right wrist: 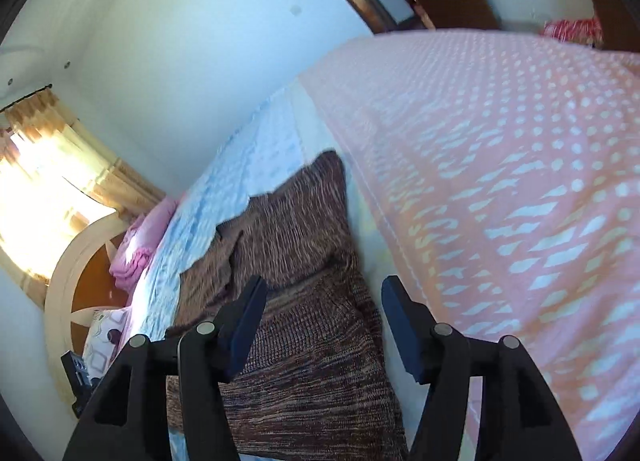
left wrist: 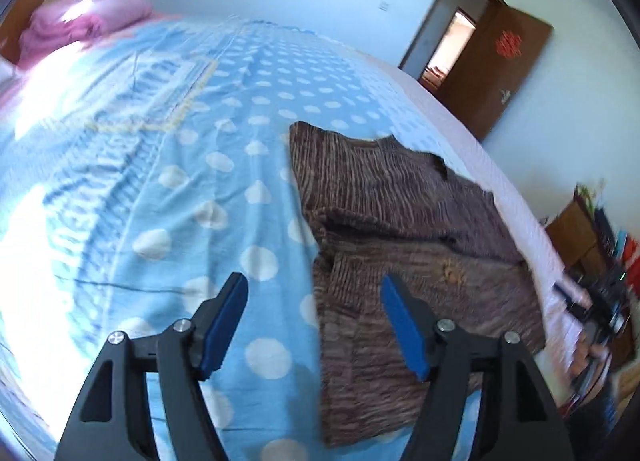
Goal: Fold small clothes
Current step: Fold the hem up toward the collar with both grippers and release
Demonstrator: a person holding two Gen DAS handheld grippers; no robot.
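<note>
Bedroom, daylight. A bed takes up most of both views, covered by a light blue sheet (left wrist: 168,197) with white dots and a striped panel near its middle. The side of the bed nearest the right wrist camera is draped in a pink cover (right wrist: 500,189) with pale dots and dashes. Pink bedding (left wrist: 84,25) is bunched at the head end, beside a wooden headboard (right wrist: 84,281) with a cream curved rim. A curtained window (right wrist: 36,197) glares bright behind it. White walls; a brown door (left wrist: 504,73) stands open with a red ornament on it. Cluttered furniture past the bed's far edge is too blurred to make out. The brown knitted garment (left wrist: 400,245) lies on the sheet close to the pink edge, folded over itself in layers, streaked dark and light brown, with one corner pointing toward the head end. The left gripper (left wrist: 314,325) hangs above the garment's near edge, jaws spread, nothing between them. The right gripper (right wrist: 324,325) hangs over the garment too, jaws likewise apart and empty.
</note>
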